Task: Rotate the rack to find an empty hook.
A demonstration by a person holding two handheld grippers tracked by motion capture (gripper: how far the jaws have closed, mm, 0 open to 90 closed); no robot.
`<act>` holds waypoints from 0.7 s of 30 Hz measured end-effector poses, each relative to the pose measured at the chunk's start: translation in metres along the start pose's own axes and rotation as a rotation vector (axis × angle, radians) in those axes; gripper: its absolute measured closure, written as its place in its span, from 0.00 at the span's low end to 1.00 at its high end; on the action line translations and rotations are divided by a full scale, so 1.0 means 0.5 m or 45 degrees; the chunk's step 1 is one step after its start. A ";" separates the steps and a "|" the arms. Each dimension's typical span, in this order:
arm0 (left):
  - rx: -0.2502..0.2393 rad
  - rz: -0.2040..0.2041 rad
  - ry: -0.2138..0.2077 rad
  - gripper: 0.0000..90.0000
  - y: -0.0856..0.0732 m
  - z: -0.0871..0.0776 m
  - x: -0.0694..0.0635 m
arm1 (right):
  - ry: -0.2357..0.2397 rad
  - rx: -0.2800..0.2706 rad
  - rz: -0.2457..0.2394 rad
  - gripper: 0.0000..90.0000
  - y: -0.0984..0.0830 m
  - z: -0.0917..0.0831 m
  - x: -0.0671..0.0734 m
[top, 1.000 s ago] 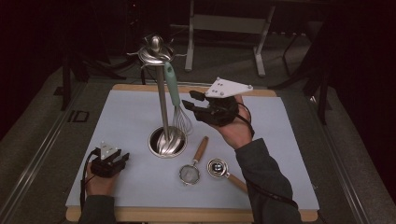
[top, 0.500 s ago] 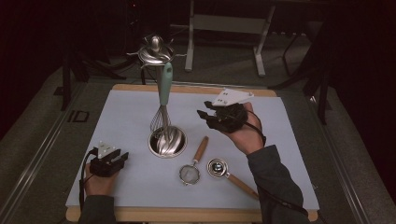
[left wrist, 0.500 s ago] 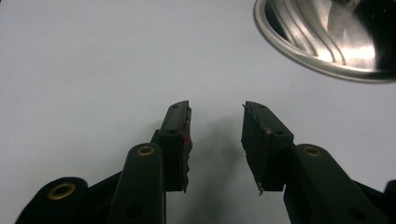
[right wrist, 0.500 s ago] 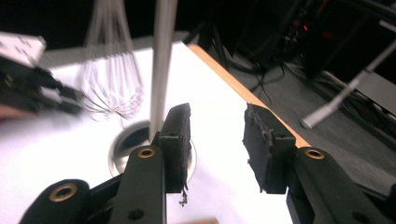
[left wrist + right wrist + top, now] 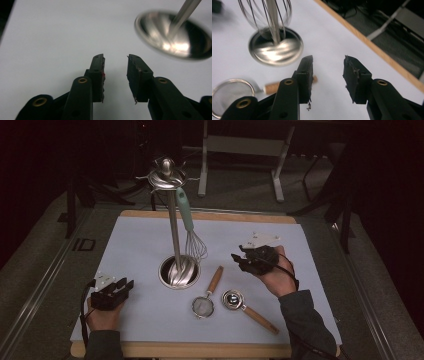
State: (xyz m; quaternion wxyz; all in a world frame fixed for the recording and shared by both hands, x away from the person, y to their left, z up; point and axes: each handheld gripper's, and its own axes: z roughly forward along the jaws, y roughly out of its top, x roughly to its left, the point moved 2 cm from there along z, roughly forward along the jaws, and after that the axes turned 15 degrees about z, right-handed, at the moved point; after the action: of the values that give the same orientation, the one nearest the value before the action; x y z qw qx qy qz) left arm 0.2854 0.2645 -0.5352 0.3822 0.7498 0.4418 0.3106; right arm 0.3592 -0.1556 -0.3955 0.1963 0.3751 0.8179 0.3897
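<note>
Whisk with mint-green handle and steel wire head (image 5: 191, 231) hangs from the top ring of the polished steel utensil stand (image 5: 173, 220), wires dangling just above the stand's round dished base (image 5: 179, 271), slightly right of the pole; in the right gripper view we see the wire cage (image 5: 265, 15) over that base, near the pole. Nothing grips it. Right claw (image 5: 239, 260) sits low over the table to the right of the stand, well apart from the whisk, pointing left toward the base; it's released, jaws spread with bare table between them, and they've just opened a little wider. Right claw's own view (image 5: 328, 62) confirms an empty gap. Below-left of it we have the small mesh strainer with a wooden handle (image 5: 207, 296), handle tip near the left jaw in the right gripper view (image 5: 272, 87), and beside that the small round steel measuring cup with a wooden handle (image 5: 245, 309); the two heads lie just beside each other, handles angled apart. Left claw (image 5: 122, 287) rests at the front-left of the table, pointing toward the stand base; released, jaws have just been closing in a bit, nothing between them (image 5: 115, 67). All of it sits on the pale lavender-white table with a wooden edge (image 5: 320, 245), dark floor around.
</note>
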 end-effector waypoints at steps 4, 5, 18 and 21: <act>-0.105 0.008 -0.055 0.75 0.027 -0.023 -0.008 | -0.025 0.054 -0.001 0.66 -0.036 0.010 -0.007; -0.130 0.007 -0.066 0.76 0.034 -0.028 -0.012 | -0.029 0.062 -0.004 0.66 -0.044 0.012 -0.008; -0.397 0.049 -0.194 0.97 0.148 -0.071 -0.048 | -0.118 0.162 0.161 0.62 -0.208 0.051 -0.052; -0.459 0.031 -0.216 1.00 0.173 -0.078 -0.051 | -0.134 0.194 0.192 0.61 -0.233 0.053 -0.065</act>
State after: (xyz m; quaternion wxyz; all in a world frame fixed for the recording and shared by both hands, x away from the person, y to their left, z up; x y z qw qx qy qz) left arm 0.2800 0.2261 -0.4451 0.5426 0.6978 0.3362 0.3250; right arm 0.3427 -0.2159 -0.5023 0.1800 0.4694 0.8031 0.3197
